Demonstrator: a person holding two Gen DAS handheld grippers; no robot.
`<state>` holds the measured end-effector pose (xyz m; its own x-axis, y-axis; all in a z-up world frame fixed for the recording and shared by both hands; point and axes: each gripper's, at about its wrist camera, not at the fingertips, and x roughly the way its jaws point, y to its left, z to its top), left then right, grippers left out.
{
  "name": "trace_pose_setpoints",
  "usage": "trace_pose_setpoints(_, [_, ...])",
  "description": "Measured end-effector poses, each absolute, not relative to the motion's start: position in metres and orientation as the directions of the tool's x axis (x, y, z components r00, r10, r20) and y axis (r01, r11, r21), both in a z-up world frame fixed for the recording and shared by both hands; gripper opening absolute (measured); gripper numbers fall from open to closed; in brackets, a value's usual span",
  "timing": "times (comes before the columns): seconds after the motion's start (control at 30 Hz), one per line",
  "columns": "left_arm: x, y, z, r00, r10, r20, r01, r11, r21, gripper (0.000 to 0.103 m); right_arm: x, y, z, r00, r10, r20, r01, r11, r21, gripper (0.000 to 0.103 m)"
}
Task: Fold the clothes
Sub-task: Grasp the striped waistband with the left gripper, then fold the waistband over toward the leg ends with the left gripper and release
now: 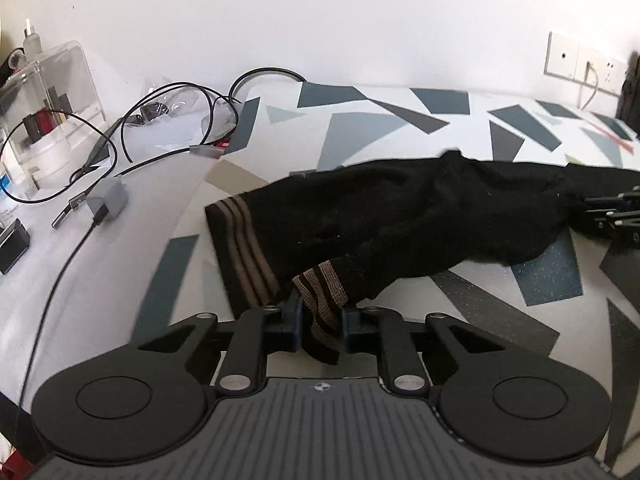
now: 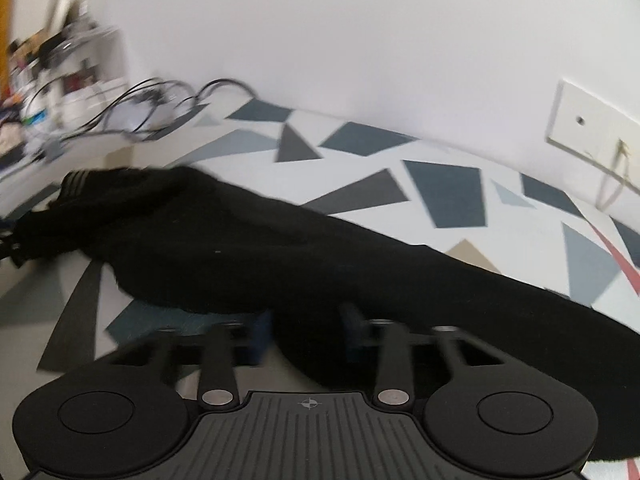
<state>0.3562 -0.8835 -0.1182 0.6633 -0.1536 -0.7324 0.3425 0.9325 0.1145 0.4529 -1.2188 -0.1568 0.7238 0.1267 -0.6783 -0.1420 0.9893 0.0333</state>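
A black knit garment with brown-striped cuffs lies bunched across the patterned bed cover. My left gripper is shut on one striped cuff, held between its blue pads. The right gripper shows at the right edge of the left wrist view, at the garment's far end. In the right wrist view the garment runs from far left to the near right, and my right gripper is shut on its black fabric. This view is blurred.
A white table on the left holds tangled black cables, a grey charger and a clear plastic box. A white wall with sockets stands behind the bed. A dark object is at the far right.
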Motion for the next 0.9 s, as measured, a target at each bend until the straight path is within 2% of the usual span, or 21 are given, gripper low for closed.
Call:
trace_pose_setpoints(0.03, [0.356,-0.879,-0.116,0.656,-0.164,-0.737,0.352,0.930,0.105,0.017,0.450,-1.227,-0.155,0.719,0.133,-0.682,-0.128,0.990,0.058,0.012])
trace_pose_setpoints(0.1, [0.354,-0.869,-0.113,0.640,-0.186,-0.745,0.370,0.925,0.087,0.017,0.445,-1.239,-0.154,0.707,0.151,-0.691,-0.108,0.989,0.106,0.010])
trace_pose_setpoints(0.3, [0.350,-0.840,-0.103,0.591,-0.248,-0.768,0.421,0.907,0.031,0.017,0.399,-1.248,-0.150,0.671,0.153,-0.726,-0.091,0.988,0.123,0.011])
trace_pose_setpoints(0.43, [0.347,-0.836,-0.097,0.602,-0.241,-0.761,0.442,0.894,0.067,0.017,0.378,-1.242,-0.139,0.647,0.181,-0.740,-0.113,0.983,0.141,0.030])
trace_pose_setpoints(0.5, [0.353,-0.835,-0.090,0.613,-0.247,-0.750,0.438,0.897,0.063,0.017,0.371,-1.238,-0.123,0.686,0.210,-0.697,-0.134,0.977,0.163,0.034])
trace_pose_setpoints(0.6, [0.368,-0.833,-0.079,0.629,-0.266,-0.730,0.425,0.905,0.037,0.017,0.376,-1.228,-0.103,0.738,0.237,-0.631,-0.160,0.971,0.177,0.049])
trace_pose_setpoints(0.73, [0.387,-0.831,-0.070,0.628,-0.293,-0.721,0.409,0.912,-0.014,0.017,0.407,-1.203,-0.100,0.735,0.248,-0.631,-0.223,0.967,0.120,0.051])
trace_pose_setpoints(0.83, [0.392,-0.830,-0.071,0.613,-0.301,-0.730,0.423,0.906,-0.019,0.017,0.431,-1.178,-0.115,0.711,0.236,-0.662,-0.302,0.953,0.016,0.050])
trace_pose_setpoints(0.9, [0.388,-0.830,-0.074,0.596,-0.301,-0.745,0.456,0.890,0.006,0.017,0.442,-1.168,-0.125,0.697,0.236,-0.678,-0.324,0.946,-0.005,0.050])
